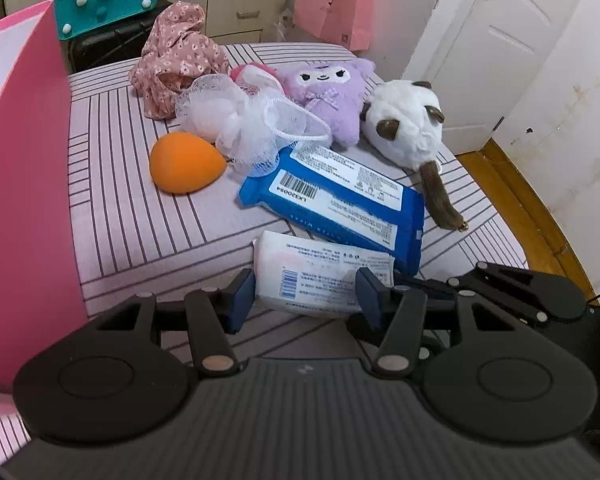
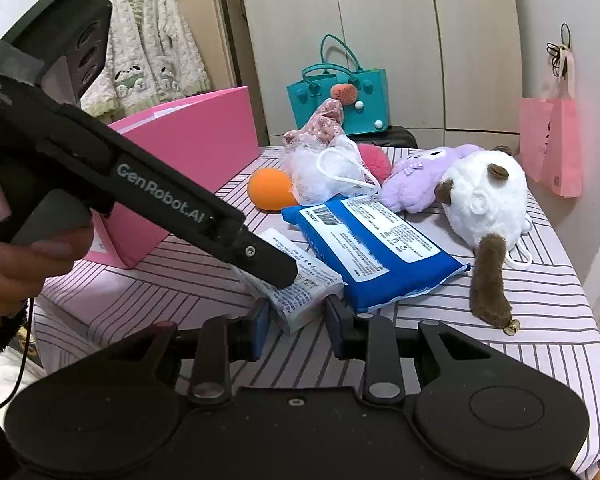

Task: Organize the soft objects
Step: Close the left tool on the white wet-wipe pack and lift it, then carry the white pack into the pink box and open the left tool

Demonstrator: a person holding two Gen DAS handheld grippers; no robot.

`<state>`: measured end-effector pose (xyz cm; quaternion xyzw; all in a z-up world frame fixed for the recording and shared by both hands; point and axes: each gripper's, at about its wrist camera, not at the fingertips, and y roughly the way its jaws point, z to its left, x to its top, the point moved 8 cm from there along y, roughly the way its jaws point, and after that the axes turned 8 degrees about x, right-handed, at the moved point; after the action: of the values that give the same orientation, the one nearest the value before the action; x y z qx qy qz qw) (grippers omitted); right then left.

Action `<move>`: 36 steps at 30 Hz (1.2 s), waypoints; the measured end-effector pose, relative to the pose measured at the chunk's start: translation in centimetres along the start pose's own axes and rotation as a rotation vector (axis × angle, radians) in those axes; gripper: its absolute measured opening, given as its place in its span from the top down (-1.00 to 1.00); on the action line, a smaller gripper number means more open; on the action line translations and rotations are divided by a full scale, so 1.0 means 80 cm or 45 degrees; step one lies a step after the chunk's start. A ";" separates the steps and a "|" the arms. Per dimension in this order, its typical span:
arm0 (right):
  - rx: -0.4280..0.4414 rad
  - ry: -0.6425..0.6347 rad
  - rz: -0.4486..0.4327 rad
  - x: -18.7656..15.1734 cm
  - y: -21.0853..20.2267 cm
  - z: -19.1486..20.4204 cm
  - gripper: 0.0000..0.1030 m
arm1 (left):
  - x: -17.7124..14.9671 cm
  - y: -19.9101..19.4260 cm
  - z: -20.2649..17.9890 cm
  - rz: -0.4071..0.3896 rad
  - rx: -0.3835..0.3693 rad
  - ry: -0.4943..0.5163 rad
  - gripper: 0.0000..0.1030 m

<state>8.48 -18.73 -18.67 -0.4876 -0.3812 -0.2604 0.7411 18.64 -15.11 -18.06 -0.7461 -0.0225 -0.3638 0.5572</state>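
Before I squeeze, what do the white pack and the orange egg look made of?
White pack: thin glossy plastic film with printed text and a barcode, creased and slightly sunken, so probably soft tissue inside. Orange egg: matte, smooth, seamless, with no shine; likely a foam sponge, though the look alone cannot confirm that.
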 end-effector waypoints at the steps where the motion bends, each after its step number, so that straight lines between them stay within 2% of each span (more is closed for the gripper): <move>1: 0.007 -0.002 -0.001 0.000 0.000 -0.001 0.28 | -0.001 -0.001 0.000 0.004 0.002 0.000 -0.03; 3: 0.014 -0.021 -0.003 0.000 0.001 0.000 0.10 | -0.003 -0.001 0.000 0.016 0.005 -0.010 -0.03; 5: -0.016 -0.059 -0.006 0.001 0.005 0.002 0.06 | -0.005 -0.002 -0.002 0.030 -0.001 -0.013 -0.03; 8: -0.067 -0.125 0.012 0.002 0.010 0.008 0.08 | -0.010 -0.005 -0.009 0.040 0.018 0.011 -0.03; 11: -0.037 -0.118 0.040 0.005 0.008 0.009 0.08 | -0.014 -0.009 -0.014 0.025 0.066 0.049 -0.03; 17: 0.000 -0.143 0.086 0.006 -0.003 0.024 0.08 | -0.022 -0.024 -0.013 0.045 0.069 0.043 -0.04; 22: 0.001 -0.256 0.118 0.013 -0.017 0.052 0.08 | -0.031 -0.049 -0.014 0.035 0.084 0.066 -0.04; 36: 0.087 -0.472 0.186 0.039 -0.049 0.134 0.08 | -0.055 -0.131 0.013 0.003 0.113 -0.032 -0.04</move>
<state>3.98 -10.43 -11.53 -0.5279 -0.4833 -0.0986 0.6913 11.37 -8.61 -12.14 -0.7253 -0.0450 -0.3524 0.5897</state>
